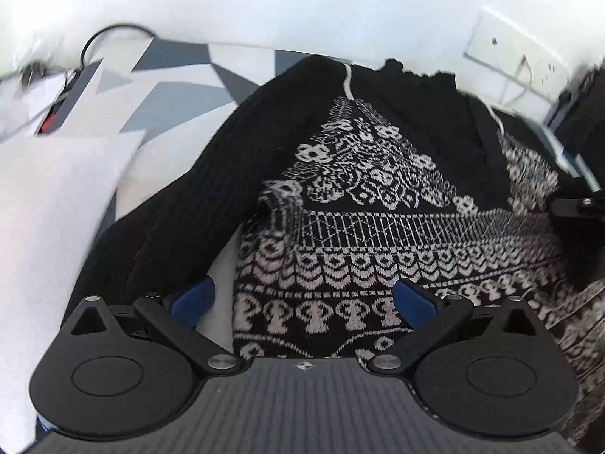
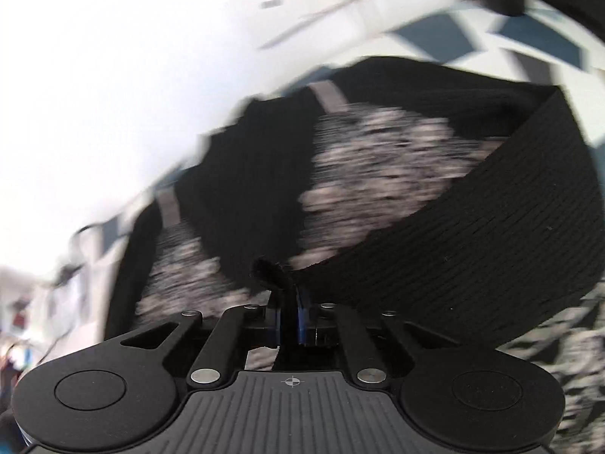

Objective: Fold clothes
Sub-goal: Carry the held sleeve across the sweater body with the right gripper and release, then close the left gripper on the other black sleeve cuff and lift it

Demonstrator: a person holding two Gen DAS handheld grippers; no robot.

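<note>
A black knit sweater (image 1: 359,196) with white patterned bands lies on a grey, white and blue geometric cloth (image 1: 170,94). My left gripper (image 1: 306,302) is open, its blue pads (image 1: 193,302) either side of the sweater's lower patterned edge, with nothing held. One black sleeve (image 1: 181,204) runs down to the left pad. My right gripper (image 2: 289,310) is shut on a black edge of the sweater (image 2: 435,227) and holds it up; that view is blurred by motion. The right gripper's tip (image 1: 578,204) shows at the right edge of the left wrist view.
White paper sheets (image 1: 56,189) lie left of the sweater. A black cable (image 1: 113,34) and small items sit at the far left by the white wall. A white wall plate (image 1: 518,56) is at the back right. A dark object (image 1: 586,113) stands at the far right.
</note>
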